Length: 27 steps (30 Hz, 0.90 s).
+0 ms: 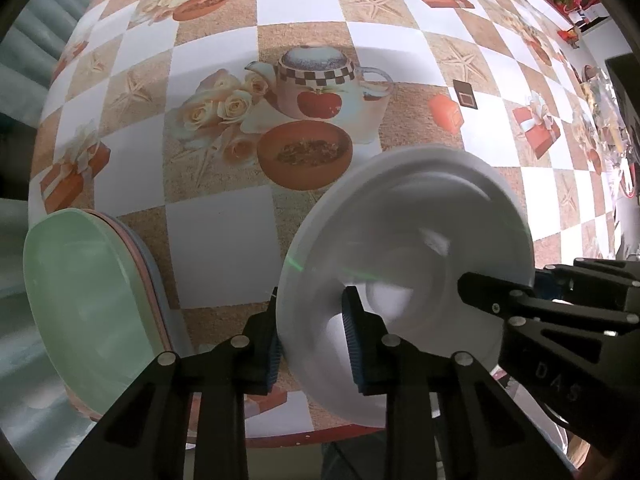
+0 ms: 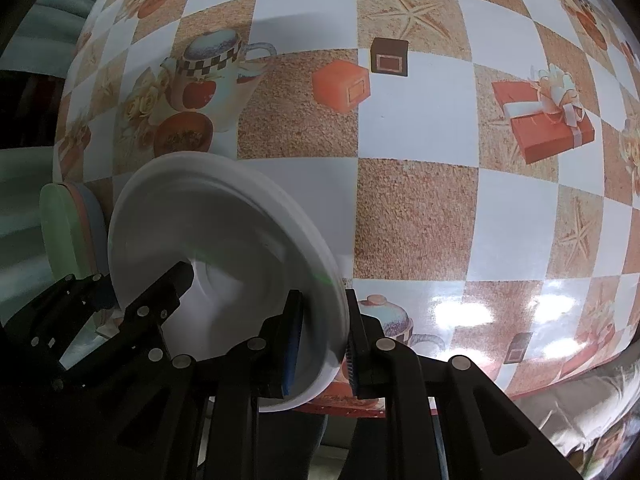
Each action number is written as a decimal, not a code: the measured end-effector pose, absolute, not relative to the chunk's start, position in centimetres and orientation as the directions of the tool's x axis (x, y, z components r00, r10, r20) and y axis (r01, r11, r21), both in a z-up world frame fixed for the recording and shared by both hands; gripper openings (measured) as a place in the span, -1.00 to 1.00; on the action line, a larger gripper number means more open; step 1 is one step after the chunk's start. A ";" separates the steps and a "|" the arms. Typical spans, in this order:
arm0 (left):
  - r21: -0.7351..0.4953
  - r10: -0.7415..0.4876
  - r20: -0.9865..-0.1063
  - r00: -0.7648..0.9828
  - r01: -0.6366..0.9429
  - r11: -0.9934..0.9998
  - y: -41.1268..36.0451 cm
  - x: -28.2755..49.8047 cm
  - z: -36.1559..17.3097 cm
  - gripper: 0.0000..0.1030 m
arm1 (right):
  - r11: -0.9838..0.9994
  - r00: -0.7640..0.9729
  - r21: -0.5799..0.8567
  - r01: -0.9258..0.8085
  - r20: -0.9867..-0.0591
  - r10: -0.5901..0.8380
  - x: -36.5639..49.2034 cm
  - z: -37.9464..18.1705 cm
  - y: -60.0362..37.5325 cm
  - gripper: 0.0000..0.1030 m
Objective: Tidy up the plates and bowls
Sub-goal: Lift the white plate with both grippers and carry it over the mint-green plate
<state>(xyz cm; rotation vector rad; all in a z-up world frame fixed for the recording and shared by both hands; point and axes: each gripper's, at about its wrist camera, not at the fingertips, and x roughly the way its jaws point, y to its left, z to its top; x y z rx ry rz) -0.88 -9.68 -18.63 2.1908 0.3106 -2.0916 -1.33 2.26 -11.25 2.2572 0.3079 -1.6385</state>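
A white plate [image 1: 408, 248] is held up on edge above the near side of the bench [image 1: 224, 248], gripped from both sides at once. The left hand-held gripper [image 1: 314, 344] has its two blue-padded fingers [image 1: 354, 340] closed narrow on the plate's left rim, one pad behind the rim and one on the plate's face. The right hand-held gripper [image 2: 322, 340] pinches the opposite rim the same way, one blue pad [image 2: 292, 344] inside the plate and the other finger outside it. In the left wrist view the right hand-held gripper comes in from the right, its black finger lying across the plate's face; in the right wrist view the left one shows low on the left, touching the plate.

To the left of the white plate, near the bench's left edge, is a stack of coloured plates [image 1: 92, 296]: a pale green one in front, with pink and blue edges showing behind it. The stack is apart from the white plate.

The bench is covered with a checked oilcloth [image 2: 416, 216] printed with teapots, roses, starfish and gift boxes. The plate's surface looks blurred.
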 end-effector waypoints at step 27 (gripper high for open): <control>-0.069 0.051 -0.996 -0.067 0.301 -0.951 -11.9 2.0 -11.2 -0.41 | -0.886 0.257 0.138 0.442 -0.966 -0.022 -1.1 -4.0 -0.9 -0.61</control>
